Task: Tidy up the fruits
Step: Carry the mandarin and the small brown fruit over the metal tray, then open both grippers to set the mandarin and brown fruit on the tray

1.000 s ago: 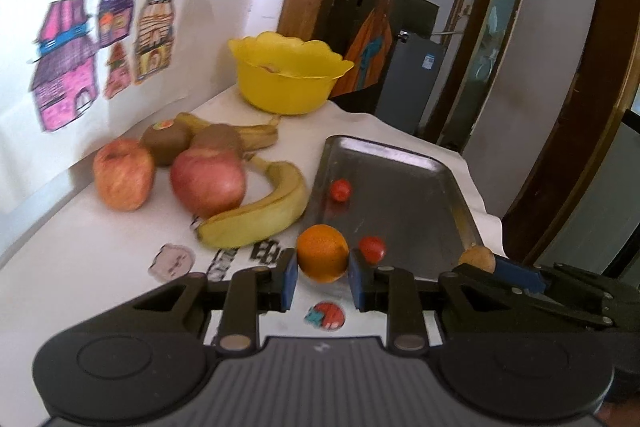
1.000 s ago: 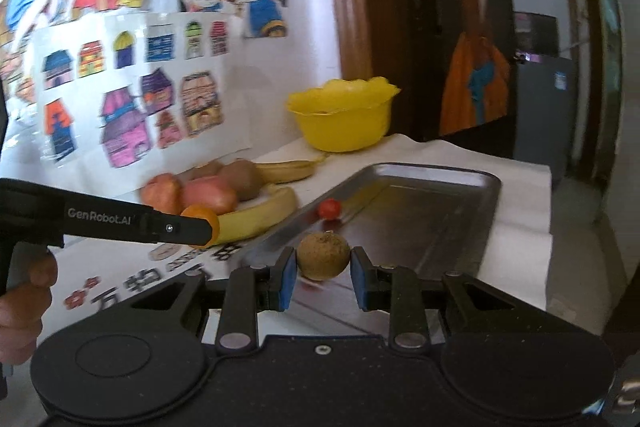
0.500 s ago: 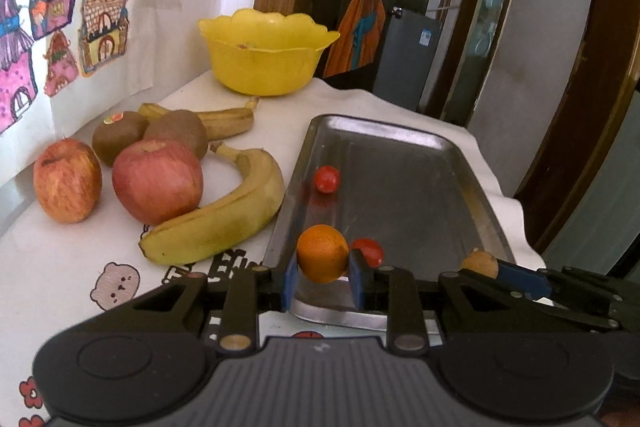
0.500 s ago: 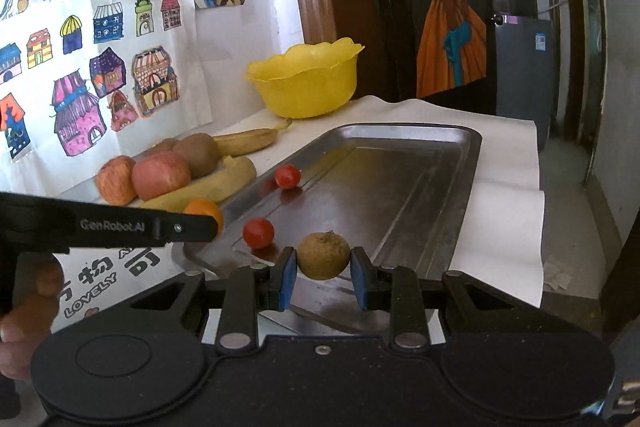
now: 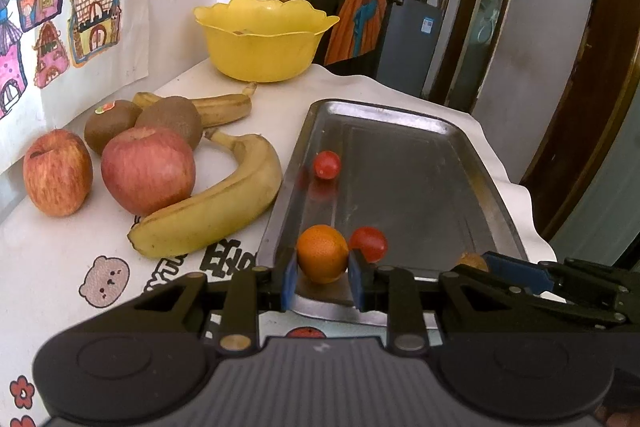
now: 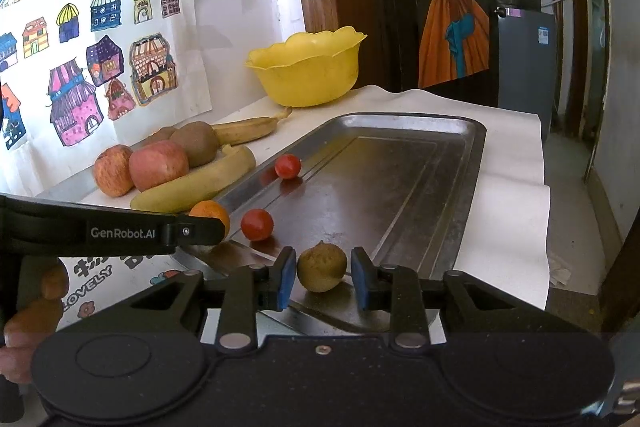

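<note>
Your left gripper (image 5: 322, 273) is clamped on the small orange (image 5: 322, 253) low over the steel tray (image 5: 420, 163)'s near end for set-down, while your right gripper (image 6: 322, 283) stands slightly apart around the brown fruit (image 6: 322, 267), apparently resting there beside two cherry tomatoes (image 6: 257, 225).

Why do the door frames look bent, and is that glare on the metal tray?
Left wrist view: the fisheye lens bows the door frame; the tray mirrors a tomato. Right wrist view: the edges curve too, and the tray shows soft sheen, not harsh glare; everything looks sharp.
</note>
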`<control>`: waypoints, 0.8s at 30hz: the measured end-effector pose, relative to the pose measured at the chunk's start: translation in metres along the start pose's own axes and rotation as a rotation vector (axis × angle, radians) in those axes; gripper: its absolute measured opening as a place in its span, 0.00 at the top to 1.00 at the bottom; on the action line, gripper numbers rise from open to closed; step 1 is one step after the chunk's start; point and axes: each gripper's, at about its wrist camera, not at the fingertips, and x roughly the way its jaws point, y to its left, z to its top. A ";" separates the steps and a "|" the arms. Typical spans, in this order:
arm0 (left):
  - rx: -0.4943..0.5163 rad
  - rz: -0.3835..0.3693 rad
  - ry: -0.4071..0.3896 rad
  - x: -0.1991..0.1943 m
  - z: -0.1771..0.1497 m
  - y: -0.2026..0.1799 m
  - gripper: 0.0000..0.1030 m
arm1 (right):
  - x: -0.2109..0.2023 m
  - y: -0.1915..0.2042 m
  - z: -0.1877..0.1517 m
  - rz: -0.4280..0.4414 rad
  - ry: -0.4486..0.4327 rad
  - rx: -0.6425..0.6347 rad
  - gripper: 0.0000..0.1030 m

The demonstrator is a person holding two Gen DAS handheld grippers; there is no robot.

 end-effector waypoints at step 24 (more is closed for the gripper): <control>-0.089 0.010 -0.150 -0.079 -0.008 0.026 0.12 | -0.094 0.042 0.003 -0.064 -0.198 -0.006 0.01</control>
